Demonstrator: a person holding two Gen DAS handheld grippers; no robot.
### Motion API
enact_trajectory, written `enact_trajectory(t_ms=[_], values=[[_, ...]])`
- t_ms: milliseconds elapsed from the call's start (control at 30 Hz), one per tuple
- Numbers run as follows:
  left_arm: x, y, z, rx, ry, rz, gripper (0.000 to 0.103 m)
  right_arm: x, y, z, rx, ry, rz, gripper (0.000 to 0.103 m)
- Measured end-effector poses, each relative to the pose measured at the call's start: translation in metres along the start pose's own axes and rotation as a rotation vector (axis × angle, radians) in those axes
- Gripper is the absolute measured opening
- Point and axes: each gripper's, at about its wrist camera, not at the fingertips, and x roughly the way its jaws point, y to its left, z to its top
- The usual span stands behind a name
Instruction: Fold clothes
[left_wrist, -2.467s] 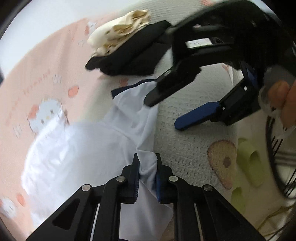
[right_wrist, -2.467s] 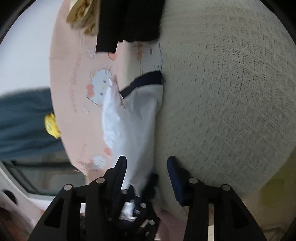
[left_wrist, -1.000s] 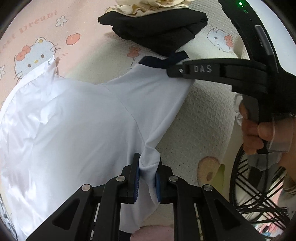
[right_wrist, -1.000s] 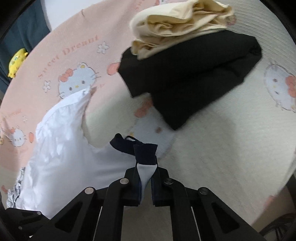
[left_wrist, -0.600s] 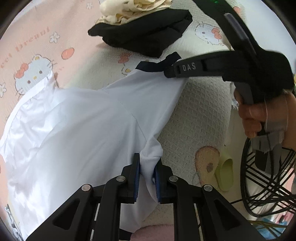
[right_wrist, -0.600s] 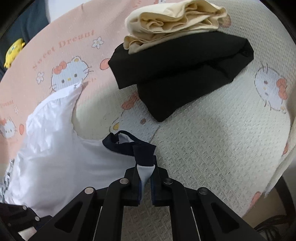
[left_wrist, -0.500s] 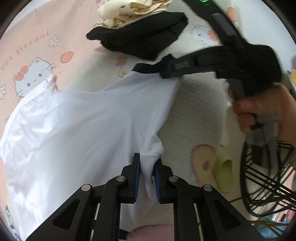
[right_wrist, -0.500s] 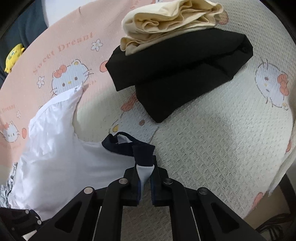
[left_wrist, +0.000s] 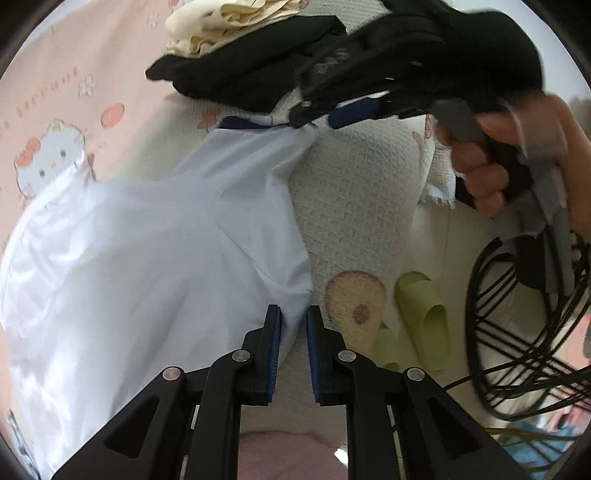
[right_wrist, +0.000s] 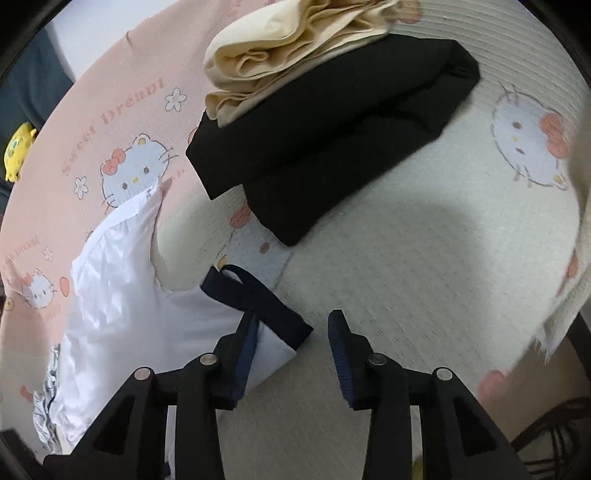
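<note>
A white shirt (left_wrist: 155, 236) with a navy sleeve cuff (right_wrist: 258, 299) lies spread on the bed's cartoon-cat blanket (left_wrist: 51, 88). My left gripper (left_wrist: 293, 325) is shut on a fold of the shirt's white fabric near the bed's edge. My right gripper (right_wrist: 291, 332) has its jaws opening. The navy-cuffed sleeve end rests loose on the blanket between them, beside the left finger, and the pads do not press on it. In the left wrist view the right gripper (left_wrist: 321, 118) hovers over the sleeve end, with a hand (left_wrist: 517, 147) holding it.
A folded black garment (right_wrist: 332, 140) with a folded cream one (right_wrist: 280, 48) on top lies just beyond the sleeve. Past the bed's edge are green slippers (left_wrist: 424, 317), a round mat (left_wrist: 354, 302) and a black wire frame (left_wrist: 524, 332) on the floor.
The right gripper's jaws have parted and let go of the navy cuff, which has dropped onto the blanket. The left gripper keeps its hold and has shifted toward the bed's edge.
</note>
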Motion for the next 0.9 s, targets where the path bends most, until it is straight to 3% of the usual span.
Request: enact_trajectory(t_ms=[100,200,233,300,333,533,633,700,733,767,800,900], values=[[-0.007,-0.001,0.003,-0.022,0.009,-0.019,0.013,-0.009,-0.007,-0.004,0.000,0.012,-0.022,0.038],[-0.014,0.001,0.007,-0.039,-0.004,-0.009,0.019,-0.013,-0.016,-0.008,0.074,0.051,0.043,0.042],[-0.017,0.002,0.008,-0.044,-0.008,-0.006,0.024,-0.013,-0.018,-0.010,0.104,0.064,0.073,0.044],[-0.021,0.001,0.009,-0.039,-0.027,0.016,0.054,-0.013,-0.018,-0.015,0.146,0.087,0.132,0.047],[-0.023,0.001,0.008,-0.032,-0.038,0.031,0.059,-0.012,-0.017,-0.018,0.159,0.097,0.160,0.047],[-0.014,-0.009,0.016,0.008,-0.049,0.062,0.060,0.008,0.001,-0.027,0.215,0.168,0.318,0.048],[-0.005,-0.015,0.014,0.058,-0.058,0.089,0.060,0.016,0.009,-0.026,0.204,0.149,0.297,0.048],[0.000,-0.018,0.012,0.091,-0.070,0.101,0.059,0.018,0.017,-0.023,0.139,0.138,0.210,0.044],[0.003,-0.019,0.011,0.102,-0.070,0.096,0.052,0.018,0.021,-0.021,0.100,0.133,0.158,0.032],[0.005,-0.018,0.011,0.108,-0.063,0.082,0.023,0.019,0.025,-0.019,0.061,0.128,0.105,0.000],[0.007,-0.017,0.010,0.114,-0.057,0.068,0.009,0.019,0.028,-0.018,0.035,0.126,0.072,0.000],[0.008,-0.012,0.012,0.098,-0.051,0.033,0.009,0.019,0.031,-0.016,-0.005,0.121,0.019,0.000]])
